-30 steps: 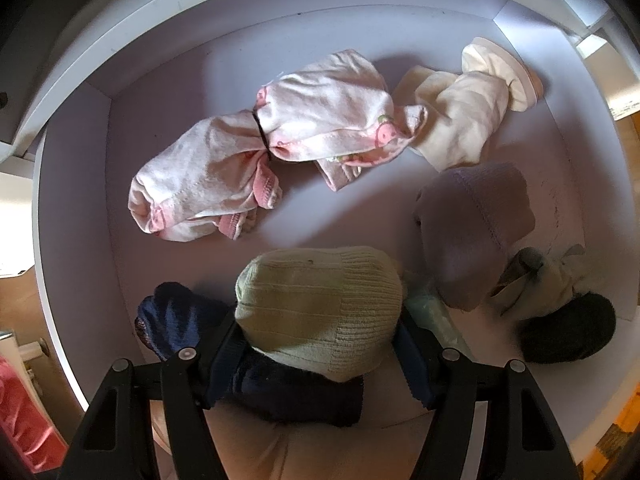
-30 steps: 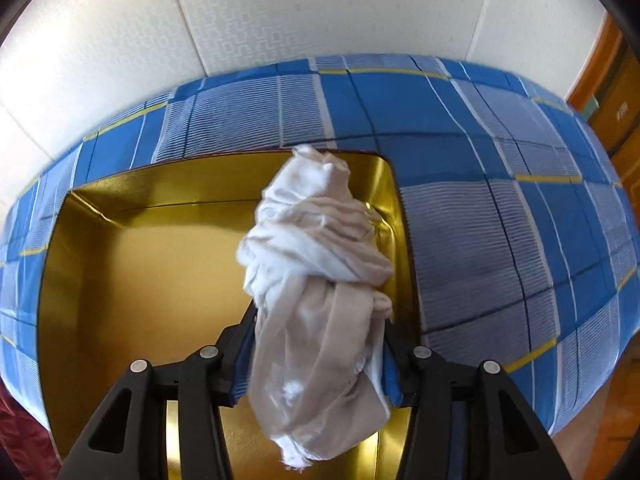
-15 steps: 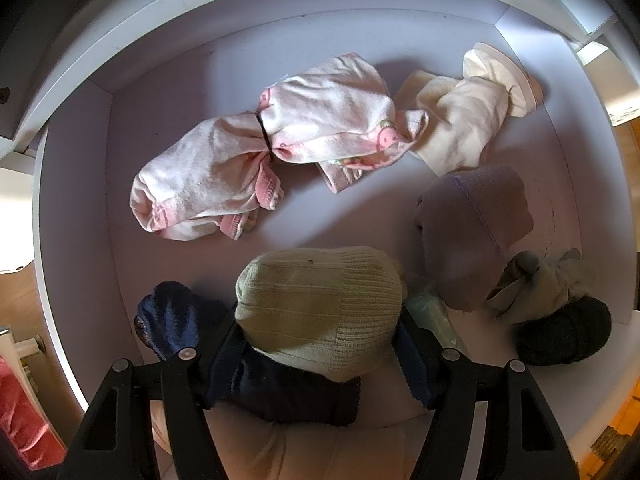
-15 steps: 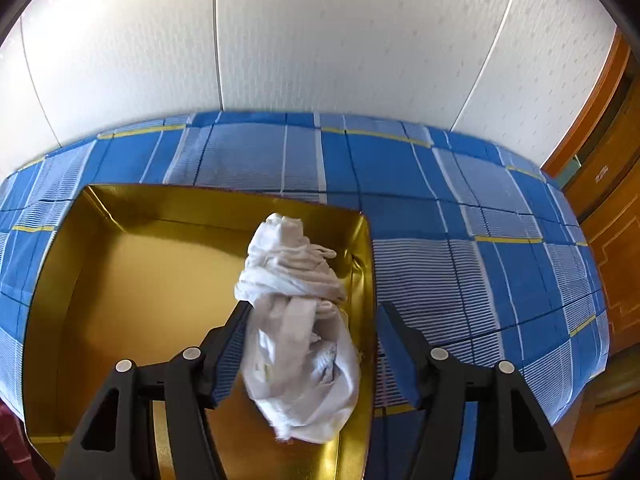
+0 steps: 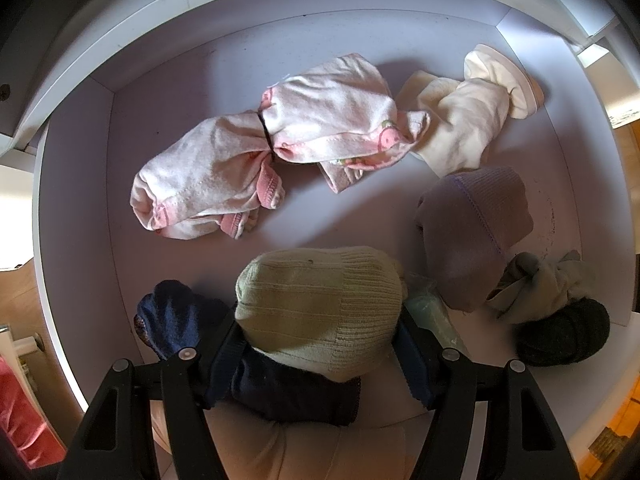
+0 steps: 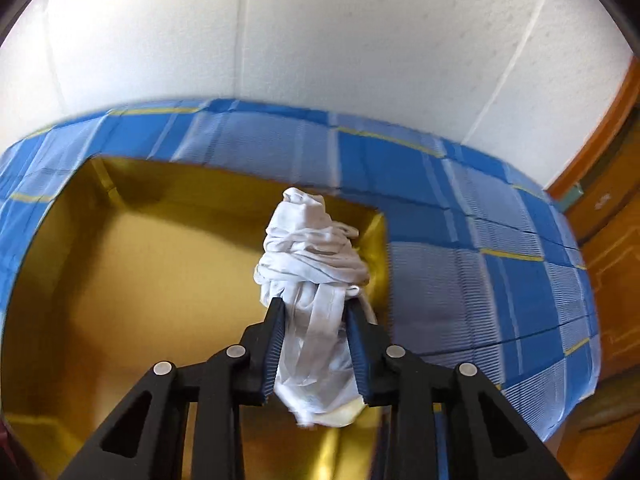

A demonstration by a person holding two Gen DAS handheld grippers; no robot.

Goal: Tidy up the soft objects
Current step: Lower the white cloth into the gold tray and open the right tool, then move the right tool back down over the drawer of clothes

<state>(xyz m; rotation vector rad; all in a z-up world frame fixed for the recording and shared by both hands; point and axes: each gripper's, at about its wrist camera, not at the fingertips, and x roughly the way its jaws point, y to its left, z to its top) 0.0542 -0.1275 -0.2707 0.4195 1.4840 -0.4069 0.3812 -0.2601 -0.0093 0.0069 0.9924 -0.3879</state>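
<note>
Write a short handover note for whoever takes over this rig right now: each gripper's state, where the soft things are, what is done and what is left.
Left gripper: shut on a green knit hat, above the white drawer.
Right gripper: shut on a white cloth bundle, above the gold tray on the blue checked cover.
Drawer holds pink clothes, a cream piece, a mauve hat and dark items at its near edge.
Done: both items gripped.
Left: place each; the tray shows nothing else in it.
</note>
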